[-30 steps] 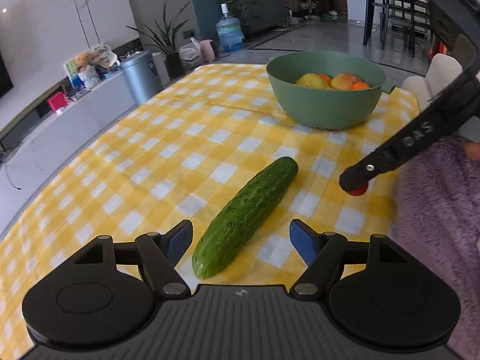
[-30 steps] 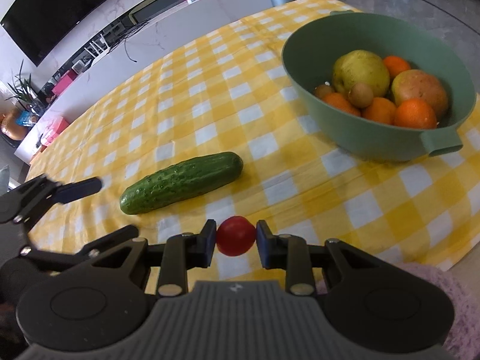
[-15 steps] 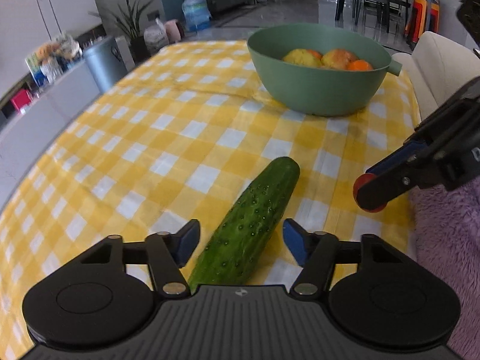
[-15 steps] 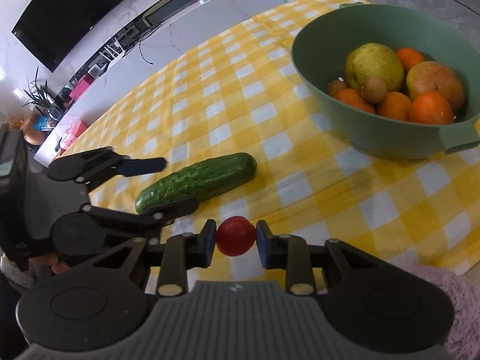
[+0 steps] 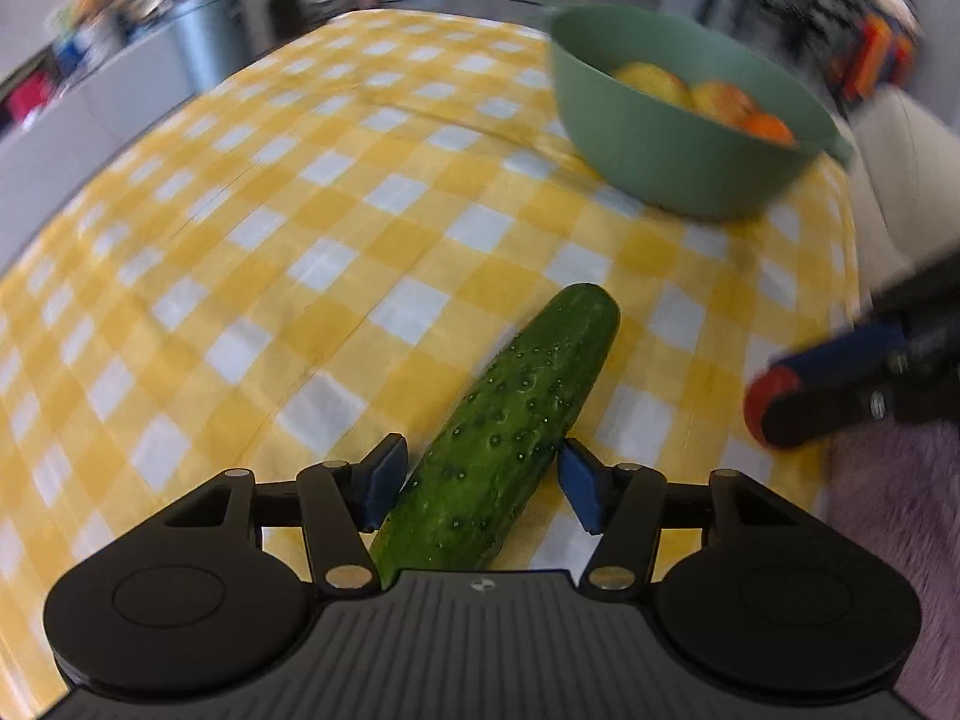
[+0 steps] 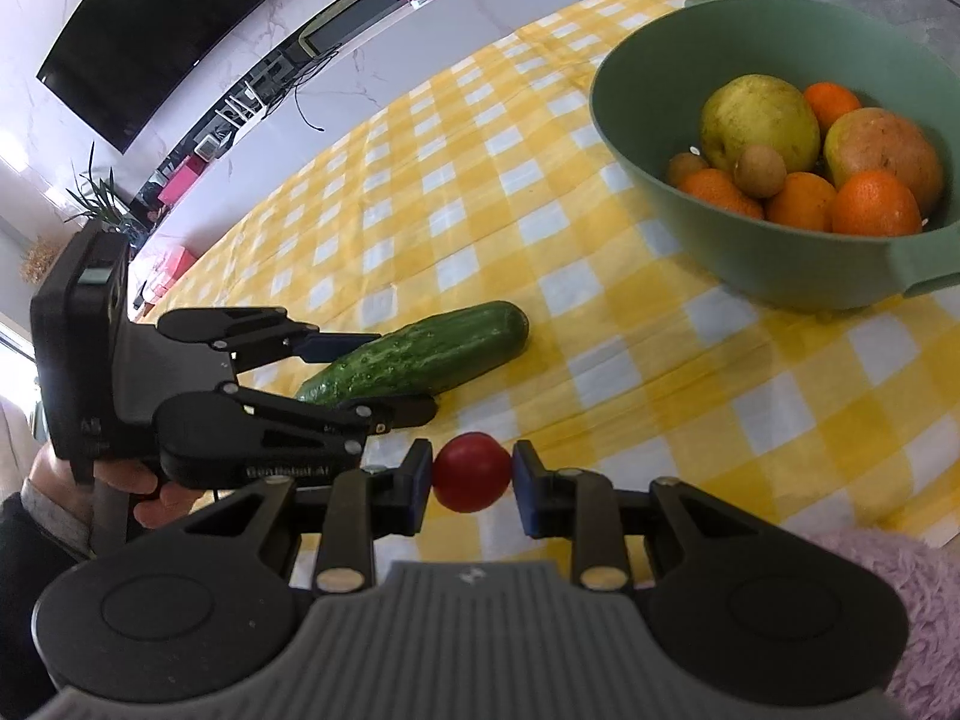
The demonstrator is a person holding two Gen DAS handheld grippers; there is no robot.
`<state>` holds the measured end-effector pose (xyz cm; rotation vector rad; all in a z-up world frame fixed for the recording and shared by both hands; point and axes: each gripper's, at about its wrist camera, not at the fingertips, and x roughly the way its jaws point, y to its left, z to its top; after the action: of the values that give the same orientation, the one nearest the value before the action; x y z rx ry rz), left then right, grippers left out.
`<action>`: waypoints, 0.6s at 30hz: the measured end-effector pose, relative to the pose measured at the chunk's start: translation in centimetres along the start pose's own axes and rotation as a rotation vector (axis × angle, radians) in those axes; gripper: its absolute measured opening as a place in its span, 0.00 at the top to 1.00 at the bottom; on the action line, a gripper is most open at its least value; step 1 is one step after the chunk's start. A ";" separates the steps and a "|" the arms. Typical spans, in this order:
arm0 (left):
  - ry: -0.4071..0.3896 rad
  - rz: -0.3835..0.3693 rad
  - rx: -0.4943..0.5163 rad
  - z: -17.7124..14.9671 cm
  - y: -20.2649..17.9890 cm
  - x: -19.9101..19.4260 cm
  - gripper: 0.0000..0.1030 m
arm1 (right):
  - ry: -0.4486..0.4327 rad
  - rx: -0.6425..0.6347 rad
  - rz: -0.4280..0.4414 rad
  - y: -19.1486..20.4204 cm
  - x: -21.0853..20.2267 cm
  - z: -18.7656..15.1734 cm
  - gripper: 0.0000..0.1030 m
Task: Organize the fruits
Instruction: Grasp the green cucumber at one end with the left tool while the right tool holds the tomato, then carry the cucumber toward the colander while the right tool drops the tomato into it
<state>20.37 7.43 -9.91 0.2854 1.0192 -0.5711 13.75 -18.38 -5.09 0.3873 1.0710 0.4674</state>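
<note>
A green cucumber (image 5: 510,426) lies on the yellow checked tablecloth (image 5: 300,228). My left gripper (image 5: 480,480) straddles its near end, jaws close to its sides with small gaps showing. The cucumber also shows in the right wrist view (image 6: 420,354), with the left gripper (image 6: 354,372) around it. My right gripper (image 6: 471,474) is shut on a small red tomato (image 6: 471,471), held above the table's near edge. A green bowl (image 6: 750,252) with oranges, a pear and other fruit stands at the far right; it also shows in the left wrist view (image 5: 678,168).
A purple fluffy cover (image 6: 900,588) lies at the near right edge of the table. A white counter (image 6: 384,36) and a wall television (image 6: 162,30) stand beyond the table. A grey bin (image 5: 204,54) stands off the far left side.
My left gripper has moved forward over the cucumber and its jaws have narrowed around it. My right gripper still holds the tomato and has shifted slightly toward the bowl.
</note>
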 end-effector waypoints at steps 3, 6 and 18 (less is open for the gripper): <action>-0.016 0.009 -0.179 0.0 0.9 -0.3 0.42 | -0.002 0.001 0.006 -0.1 -0.1 -0.1 0.75; -0.020 0.021 -0.282 -0.4 0.8 -0.8 0.46 | -0.004 0.002 0.012 -0.2 -0.3 -0.1 0.75; 0.053 -0.083 -0.748 -1.9 4.0 -2.0 0.54 | -0.007 0.005 0.017 -0.2 -0.3 -0.1 0.75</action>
<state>20.50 12.19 -9.31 -0.4056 1.2275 -0.2249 13.52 -18.68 -4.98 0.4020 1.0626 0.4784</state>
